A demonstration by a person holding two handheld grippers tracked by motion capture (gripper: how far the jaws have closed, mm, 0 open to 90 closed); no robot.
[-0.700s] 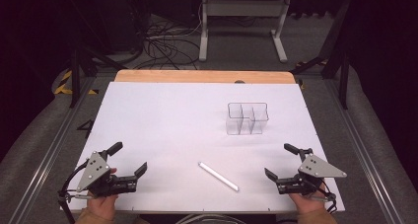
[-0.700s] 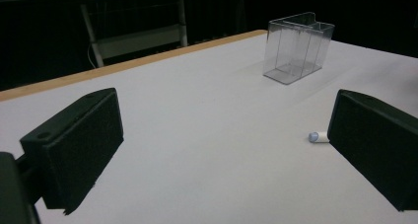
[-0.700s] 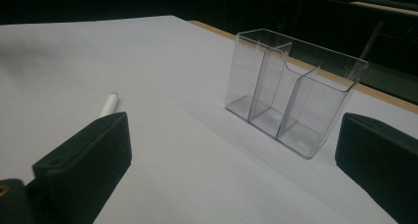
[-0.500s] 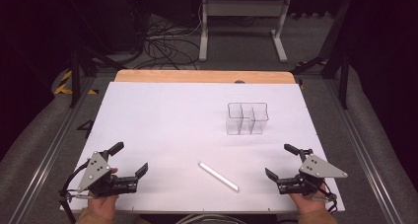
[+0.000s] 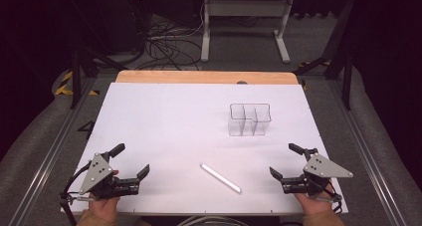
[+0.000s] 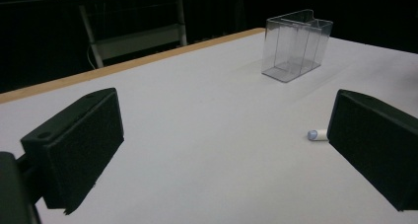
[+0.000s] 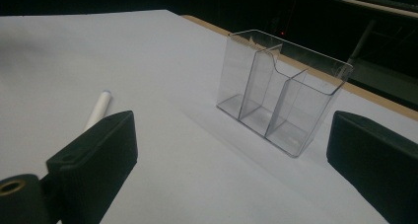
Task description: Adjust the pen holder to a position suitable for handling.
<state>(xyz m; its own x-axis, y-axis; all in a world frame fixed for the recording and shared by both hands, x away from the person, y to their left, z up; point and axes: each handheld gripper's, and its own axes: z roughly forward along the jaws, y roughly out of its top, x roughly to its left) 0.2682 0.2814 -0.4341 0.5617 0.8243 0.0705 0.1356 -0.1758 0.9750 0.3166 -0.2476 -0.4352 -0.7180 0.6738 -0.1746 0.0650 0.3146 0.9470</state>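
The left gripper rests at the near left corner of the table, jaws spread wide and holding nothing, probably waiting to start. Between the hands lies a white pen, flat and slanted, within reach of either. Farther back stands a clear plastic holder, upright, its compartments empty. The right gripper sits at the near right corner, likewise wide open and empty.
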